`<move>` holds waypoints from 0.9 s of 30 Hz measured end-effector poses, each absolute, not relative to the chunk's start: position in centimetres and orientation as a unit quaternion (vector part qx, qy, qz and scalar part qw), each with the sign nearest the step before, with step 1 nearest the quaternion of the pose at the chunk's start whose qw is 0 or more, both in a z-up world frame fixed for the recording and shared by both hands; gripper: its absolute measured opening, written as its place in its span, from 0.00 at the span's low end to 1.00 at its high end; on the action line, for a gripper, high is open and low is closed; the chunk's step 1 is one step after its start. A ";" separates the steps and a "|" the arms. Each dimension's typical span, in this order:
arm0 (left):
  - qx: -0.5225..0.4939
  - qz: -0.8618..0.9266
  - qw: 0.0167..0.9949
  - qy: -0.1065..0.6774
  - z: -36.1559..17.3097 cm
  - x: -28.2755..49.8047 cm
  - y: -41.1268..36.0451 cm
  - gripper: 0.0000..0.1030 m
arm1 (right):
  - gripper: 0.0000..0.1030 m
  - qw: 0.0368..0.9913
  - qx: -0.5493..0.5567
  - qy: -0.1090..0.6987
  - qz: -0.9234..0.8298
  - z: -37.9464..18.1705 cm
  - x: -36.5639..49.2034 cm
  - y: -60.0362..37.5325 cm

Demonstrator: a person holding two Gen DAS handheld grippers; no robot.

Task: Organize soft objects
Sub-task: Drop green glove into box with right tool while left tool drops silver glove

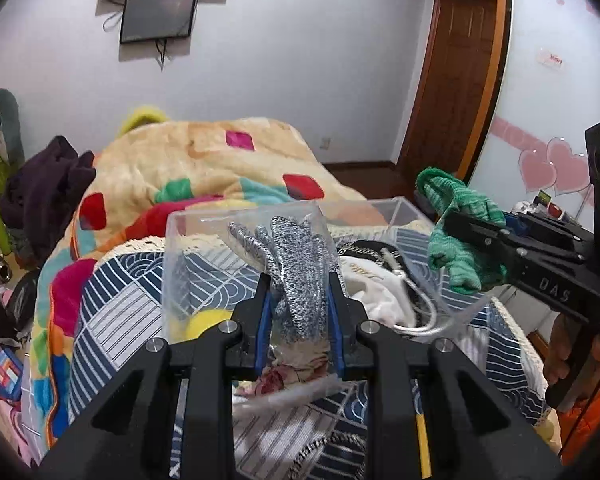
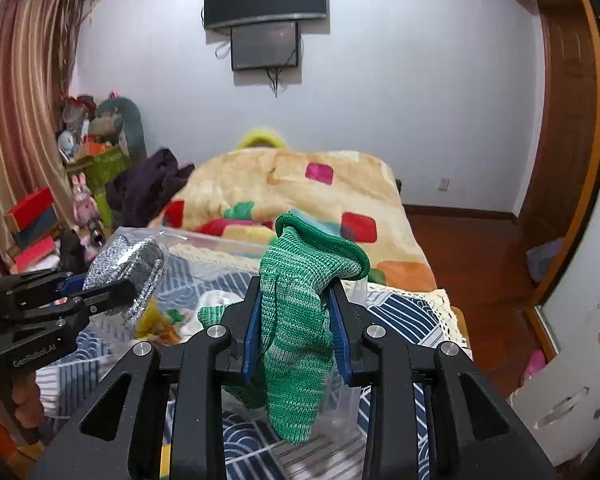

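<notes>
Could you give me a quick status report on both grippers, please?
Left gripper shut on grey glove. Right gripper shut on green glove. Both above clear box; nothing blocking.

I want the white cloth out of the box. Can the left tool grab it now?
Probably not: the left tool is shut on the speckled grey knit glove, so its grip is full, though the white cloth lies uncovered in the clear plastic box.

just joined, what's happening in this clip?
A person holds a tool in each hand over a clear plastic bin on the bed. The left tool is shut on a grey knit glove, the right tool on a green knit glove. Both gloves are raised above the bin, which already holds other soft items.
</notes>
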State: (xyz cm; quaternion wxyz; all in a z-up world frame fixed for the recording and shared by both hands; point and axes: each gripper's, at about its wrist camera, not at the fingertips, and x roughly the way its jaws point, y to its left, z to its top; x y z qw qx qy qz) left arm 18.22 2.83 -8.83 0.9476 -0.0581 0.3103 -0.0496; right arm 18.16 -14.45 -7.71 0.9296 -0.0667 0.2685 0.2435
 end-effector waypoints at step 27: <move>-0.041 -0.028 0.944 0.327 -9.3 19.2 2.2 0.48 | 0.52 0.906 -0.123 0.322 0.245 -9.5 18.5 -13.6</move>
